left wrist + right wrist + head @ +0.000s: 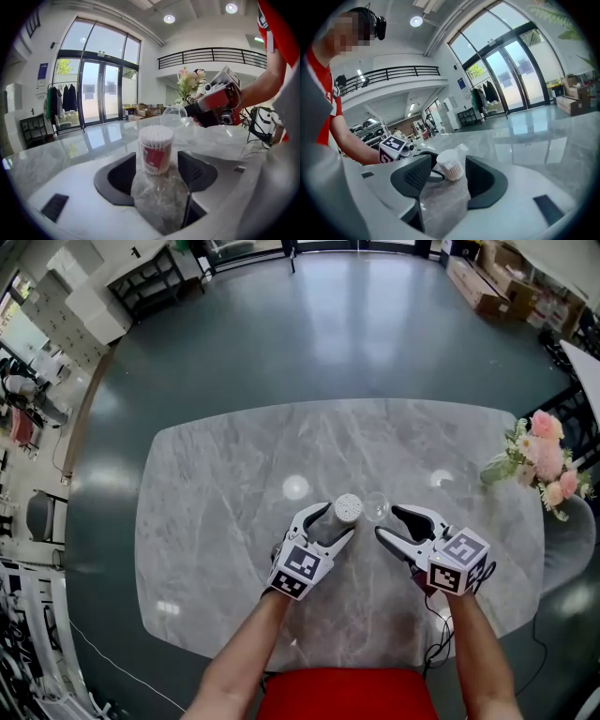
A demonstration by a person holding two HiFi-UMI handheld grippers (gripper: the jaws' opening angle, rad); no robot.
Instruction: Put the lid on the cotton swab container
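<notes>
The marble table (216, 521) is a rounded slab with bare stone on every side of the work. Its near edge runs just in front of the person, and a bunch of pink flowers (544, 460) sits at the far right rim, well apart from both hands. A dark cable (441, 629) trails over the near right edge. Beyond the table lies open, glossy floor.

The cotton swab container (348, 509) stands upright near the table's middle, uncovered, its swab tips showing. The clear lid (377, 507) lies just beside it on the right, on the stone.

The left gripper (336, 519) has its jaws spread wide. The container (155, 150) stands in line with the gap, just ahead of the tips, with a gap showing on both sides, so neither pad touches it. The right gripper (386, 522) is also wide apart and grips nothing, with the lid just off its tips.

The container carries a red label (152, 159) with pale print too small to read. Each gripper's cube bears black-and-white square markers.
</notes>
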